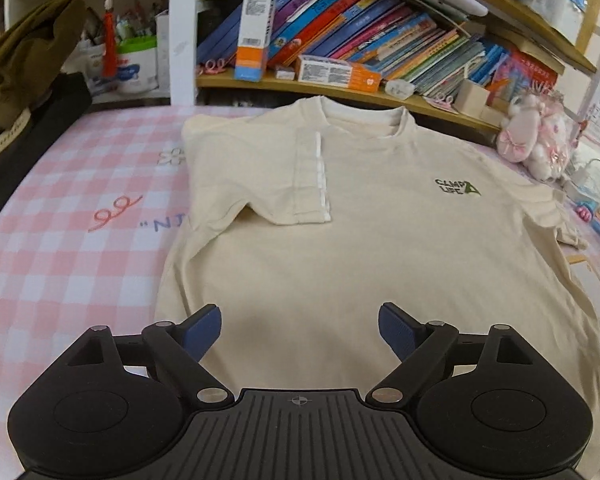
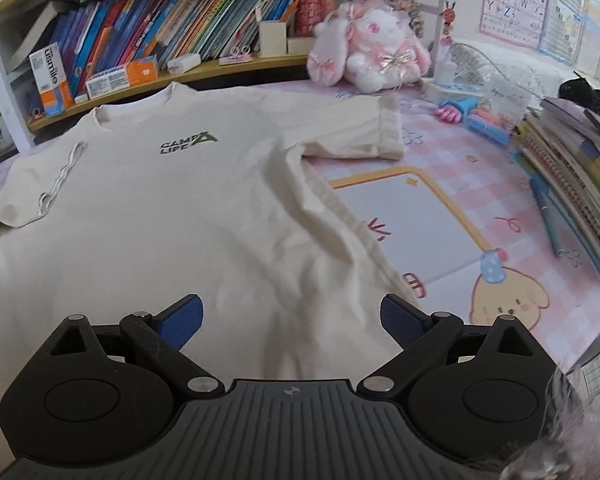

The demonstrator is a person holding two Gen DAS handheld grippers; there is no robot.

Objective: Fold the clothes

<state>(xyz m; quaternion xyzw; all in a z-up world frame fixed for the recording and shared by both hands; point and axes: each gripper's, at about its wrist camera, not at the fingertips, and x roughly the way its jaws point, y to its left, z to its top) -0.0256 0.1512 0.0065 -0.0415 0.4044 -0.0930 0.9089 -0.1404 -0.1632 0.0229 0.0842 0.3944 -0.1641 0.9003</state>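
A soft cream shirt (image 1: 380, 248) lies flat, front up, on the tabletop (image 1: 60, 240), with its round neck at the far side near the shelf (image 1: 340, 94). The tabletop has a smooth pink and white checked cover with little drawings on it. The shirt's cloth looks thin and a bit wrinkled near the bottom edge. A small dark green logo (image 1: 458, 189) sits on the chest. The left sleeve (image 1: 300, 176) is folded in over the chest, and its white hem makes a straight stripe. The right sleeve (image 2: 364, 128) sticks out flat to the right, on the checked cover.

The left tongs (image 1: 300, 330) hang over the near part of the shirt, spread wide and holding nothing. Their pads (image 1: 204, 330) are blue and ribbed, on black plastic arms. The right tongs (image 2: 292, 322) are spread wide too, with nothing between them, over the near right part of the shirt.

On the curved wooden shelf, many thin, bright books (image 1: 360, 28) lean to one side. A fluffy pink and white bunny toy (image 2: 372, 56) sits at the far right. A pile of notebooks (image 2: 580, 184) lies at the right edge.
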